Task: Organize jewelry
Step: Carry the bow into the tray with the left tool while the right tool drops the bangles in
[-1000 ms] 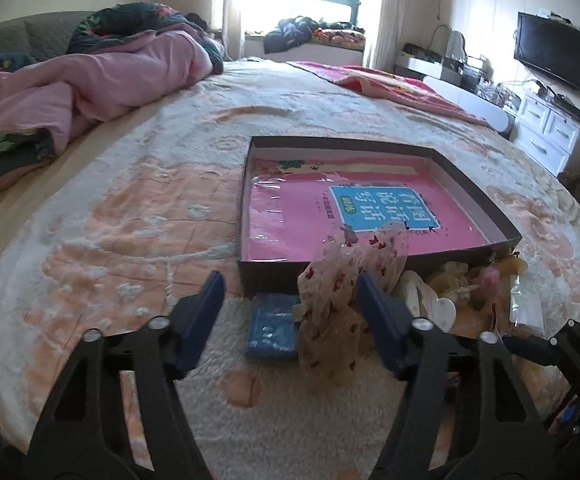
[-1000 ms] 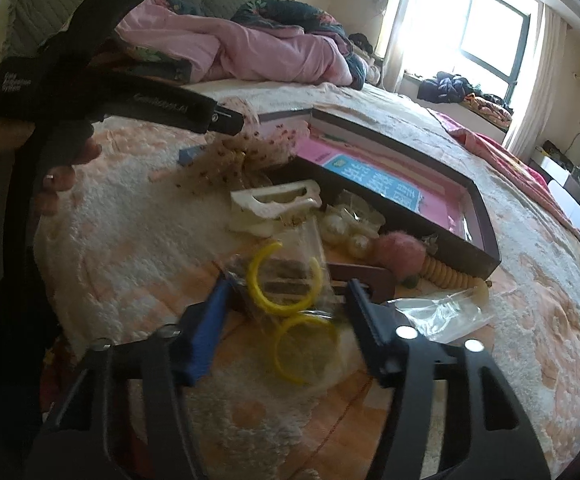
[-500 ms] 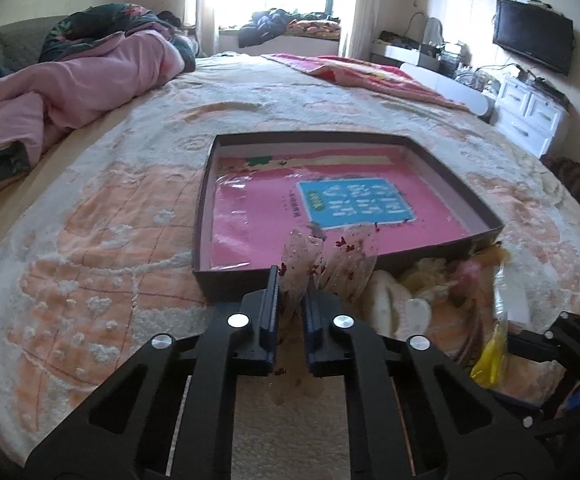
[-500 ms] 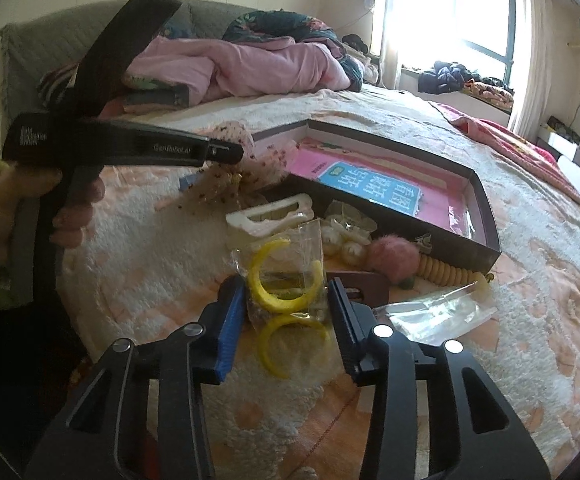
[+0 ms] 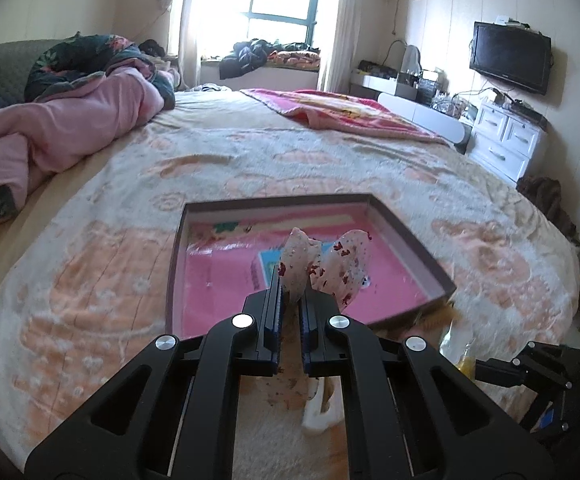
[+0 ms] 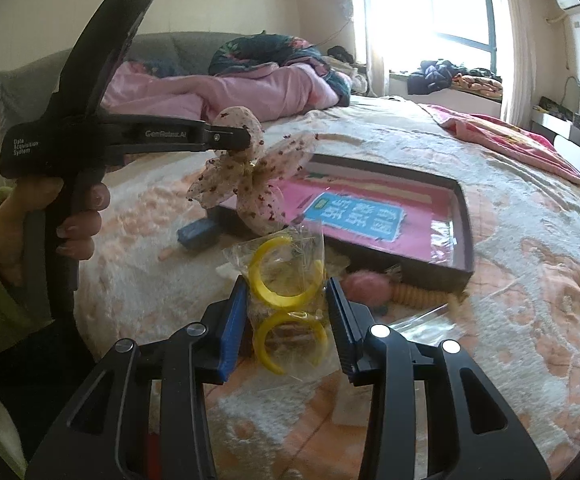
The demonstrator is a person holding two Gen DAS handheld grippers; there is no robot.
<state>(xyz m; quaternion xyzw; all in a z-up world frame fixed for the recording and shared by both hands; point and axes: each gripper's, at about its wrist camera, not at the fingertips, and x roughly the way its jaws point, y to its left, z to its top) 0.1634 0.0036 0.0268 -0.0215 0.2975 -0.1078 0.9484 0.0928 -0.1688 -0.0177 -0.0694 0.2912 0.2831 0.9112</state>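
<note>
While the left gripper (image 5: 289,304) pinches a speckled fabric bow (image 6: 249,172), the right gripper (image 6: 285,312) clamps bagged yellow rings (image 6: 285,276) near the box (image 6: 464,216).

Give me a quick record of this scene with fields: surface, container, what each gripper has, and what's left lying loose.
surface: bed blanket
container: open dark tray, pink sheet inside
left gripper: shut on spotted fabric bow, held above the blanket
right gripper: shut on clear bag of yellow rings
loose by tray: blue block, pink pompom, empty clear bag
</note>
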